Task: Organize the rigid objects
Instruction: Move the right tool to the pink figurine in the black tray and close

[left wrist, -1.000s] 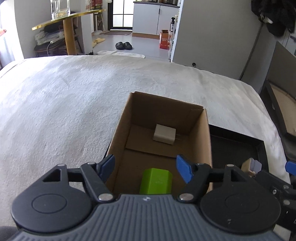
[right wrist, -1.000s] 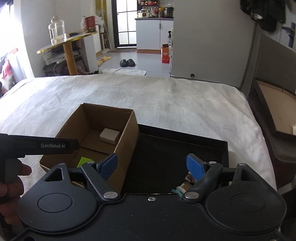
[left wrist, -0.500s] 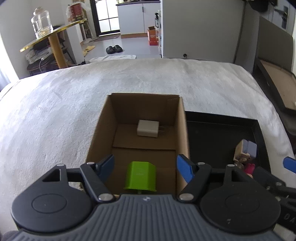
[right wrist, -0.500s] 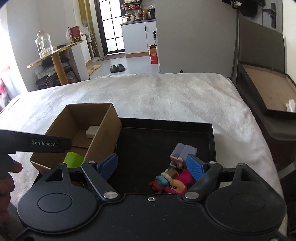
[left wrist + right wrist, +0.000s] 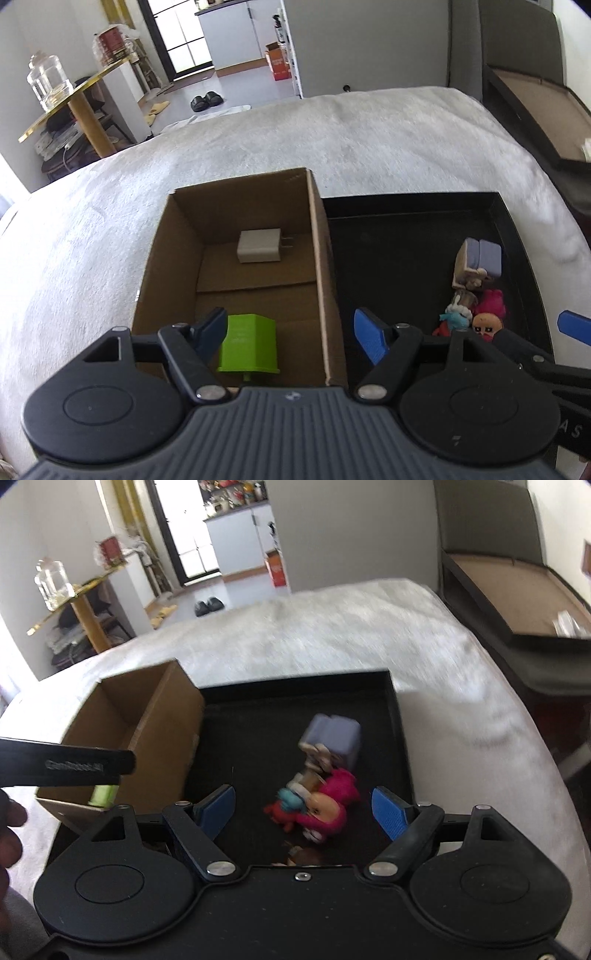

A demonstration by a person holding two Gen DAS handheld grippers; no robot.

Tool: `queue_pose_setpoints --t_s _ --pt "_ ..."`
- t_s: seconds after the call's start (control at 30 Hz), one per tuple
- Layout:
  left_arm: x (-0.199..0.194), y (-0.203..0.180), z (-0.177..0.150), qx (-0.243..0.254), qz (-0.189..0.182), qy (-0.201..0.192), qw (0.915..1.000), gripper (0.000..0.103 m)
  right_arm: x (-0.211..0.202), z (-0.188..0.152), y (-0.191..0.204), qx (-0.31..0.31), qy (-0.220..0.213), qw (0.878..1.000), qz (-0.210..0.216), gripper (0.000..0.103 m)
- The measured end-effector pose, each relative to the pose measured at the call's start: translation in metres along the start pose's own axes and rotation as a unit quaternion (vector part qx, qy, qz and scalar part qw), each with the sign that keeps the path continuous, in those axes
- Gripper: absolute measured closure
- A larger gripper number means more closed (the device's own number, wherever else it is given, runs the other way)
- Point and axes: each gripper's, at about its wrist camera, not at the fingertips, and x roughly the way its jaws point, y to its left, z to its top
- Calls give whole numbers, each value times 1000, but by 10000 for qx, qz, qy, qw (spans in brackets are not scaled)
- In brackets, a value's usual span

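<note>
Jaws of both grippers wide apart, empty, over cardboard box (image 5: pixel 236 266) and black tray (image 5: pixel 400 738).

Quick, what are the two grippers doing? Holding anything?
Left gripper: open, holding nothing, above the cardboard box.
Right gripper: open, holding nothing, above the toys.

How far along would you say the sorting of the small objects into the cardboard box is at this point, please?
Partly done: a white charger and a green block already lie in the cardboard box. Nothing is in hand; the left gripper and right gripper are both open and empty. A cluster of small toys still waits in the black tray.
</note>
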Motion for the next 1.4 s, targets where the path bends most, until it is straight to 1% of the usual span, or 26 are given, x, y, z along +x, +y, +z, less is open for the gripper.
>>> queue_pose_setpoints --t_s 0.13,0.2,0.3,0.37,0.43,0.5,0.63,0.77,0.93,0.97,1.0,1.03,1.07,1.1,1.17,1.4 --pt "1 -12 2 268 24 -3 9996 29 10 -5 -14 294 120 9995 20 23" --pt "3 -17 3 390 27 -18 9992 29 15 -6 -18 372 185 9991 -6 30" --pt "7 -23 4 507 45 3 9987 29 19 -7 -21 471 225 9986 22 33" --pt "10 -27 5 573 84 34 9983 29 21 -7 -21 453 234 9987 11 33" --pt "13 -29 6 626 185 38 9979 29 24 -7 -21 492 264 9984 22 34" --pt "15 -31 6 657 278 15 9975 29 27 -7 -22 532 307 9981 -6 37" --pt "21 -31 6 699 362 44 9969 29 36 -8 -23 607 377 9974 -77 38" --pt "26 -31 5 721 388 97 9966 29 46 -10 -23 652 479 9966 -144 39" --pt "29 -33 3 781 375 141 9961 29 64 -11 -24 719 598 9953 -253 44" --pt "30 -33 2 781 364 145 9962 29 67 -13 -23 708 652 9950 -249 48" --pt "31 -34 2 781 361 157 9962 29 70 -15 -23 687 714 9948 -226 55" --pt "32 -34 2 774 367 172 9962 29 71 -16 -21 619 721 9952 -253 57" --pt "32 -34 2 765 358 179 9963 29 70 -18 -19 483 694 9958 -349 67" --pt "32 -35 2 768 350 177 9963 29 69 -19 -18 376 719 9957 -440 72" --pt "32 -35 1 771 364 180 9962 29 66 -19 -21 413 753 9956 -385 72" --pt "33 -35 0 788 375 179 9960 29 56 -26 -21 336 847 9950 -411 72"
